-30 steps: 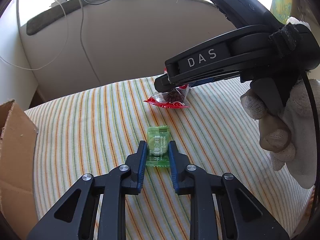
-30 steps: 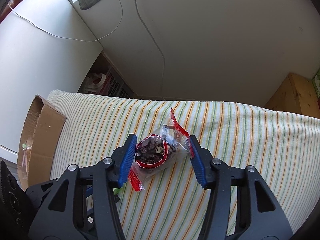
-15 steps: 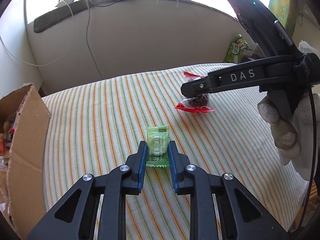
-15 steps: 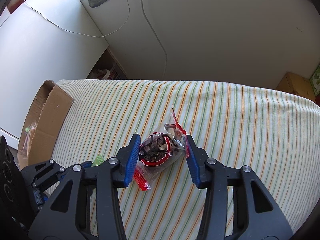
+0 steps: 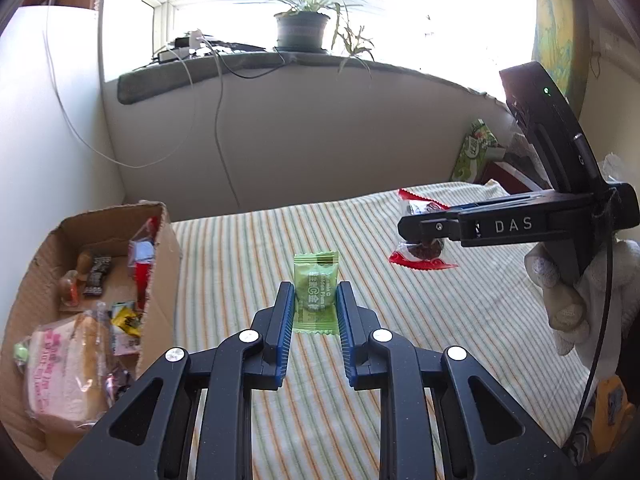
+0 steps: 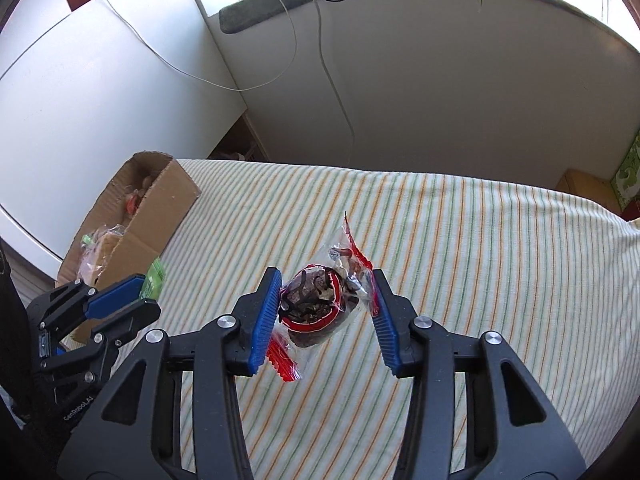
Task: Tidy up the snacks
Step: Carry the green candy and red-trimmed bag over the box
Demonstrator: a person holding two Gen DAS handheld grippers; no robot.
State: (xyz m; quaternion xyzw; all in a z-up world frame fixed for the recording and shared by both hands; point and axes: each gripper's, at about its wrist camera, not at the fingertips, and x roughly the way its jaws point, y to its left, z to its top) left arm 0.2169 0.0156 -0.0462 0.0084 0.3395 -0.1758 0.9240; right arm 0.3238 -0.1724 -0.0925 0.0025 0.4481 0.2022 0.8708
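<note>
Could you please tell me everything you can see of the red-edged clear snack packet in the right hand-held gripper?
The red-edged snack packet is a small pouch of clear, crinkly film with serrated red sealed ends and a red-and-white ring printed round dark, wrinkled contents. It sits clamped between the blue ribbed pads of the right hand-held gripper, tilted, one red end pointing up and the other down. It appears to be lifted clear of the striped cloth; nothing else touches it.
</note>
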